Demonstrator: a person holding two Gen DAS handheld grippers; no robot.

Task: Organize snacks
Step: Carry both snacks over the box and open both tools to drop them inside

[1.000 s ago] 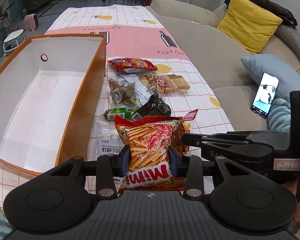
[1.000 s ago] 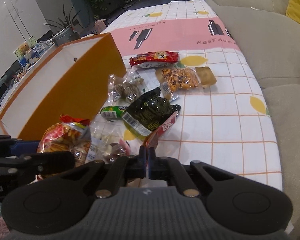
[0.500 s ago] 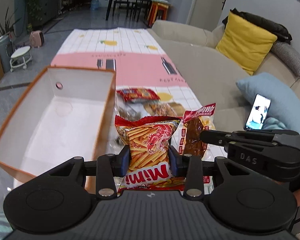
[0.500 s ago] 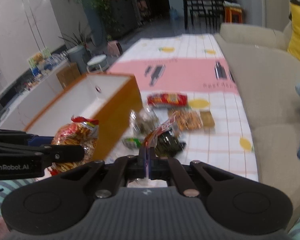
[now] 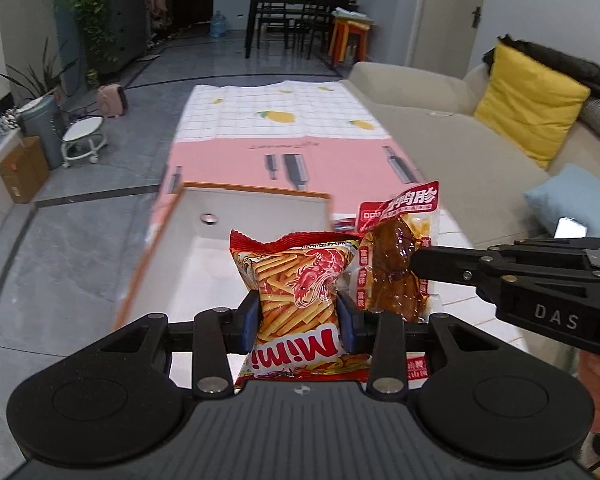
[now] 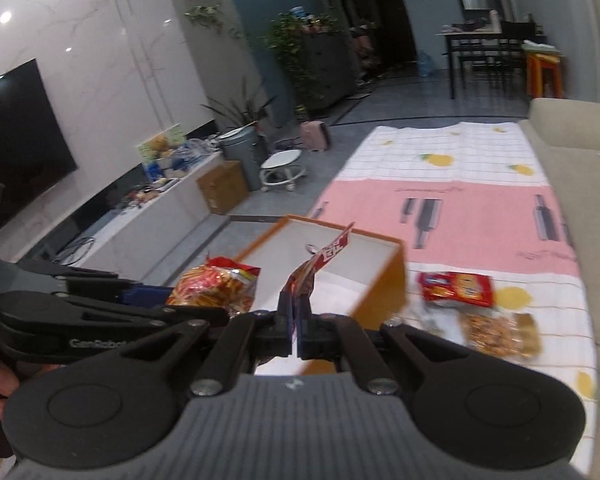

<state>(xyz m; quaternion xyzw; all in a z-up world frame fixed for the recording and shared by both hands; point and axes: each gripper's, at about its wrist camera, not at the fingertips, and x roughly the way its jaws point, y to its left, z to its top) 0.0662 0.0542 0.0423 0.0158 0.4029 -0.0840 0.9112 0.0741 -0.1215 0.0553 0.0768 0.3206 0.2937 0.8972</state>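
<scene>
1. Left wrist view: the left gripper (image 5: 298, 316) pinches the Mimi snack bag (image 5: 300, 292) above the orange box (image 5: 188, 248), whose visible interior looks bare.
2. Right wrist view: the right gripper (image 6: 296, 330), jaws pressed together, pinches the brown snack pouch (image 6: 320, 264); the red packet (image 6: 456, 288) and nut packet (image 6: 496, 332) remain on the tablecloth (image 6: 460, 200), so I judge most sorting is left.

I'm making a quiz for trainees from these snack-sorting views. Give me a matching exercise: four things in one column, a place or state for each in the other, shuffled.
Things:
1. Mimi bag
2. brown meat pouch
3. orange box
4. red cracker pack

Places or states:
A. lying on the tablecloth
B. clamped in the left gripper
C. standing open, white inside
D. pinched by the right gripper

Pairs: 1-B, 2-D, 3-C, 4-A
</scene>
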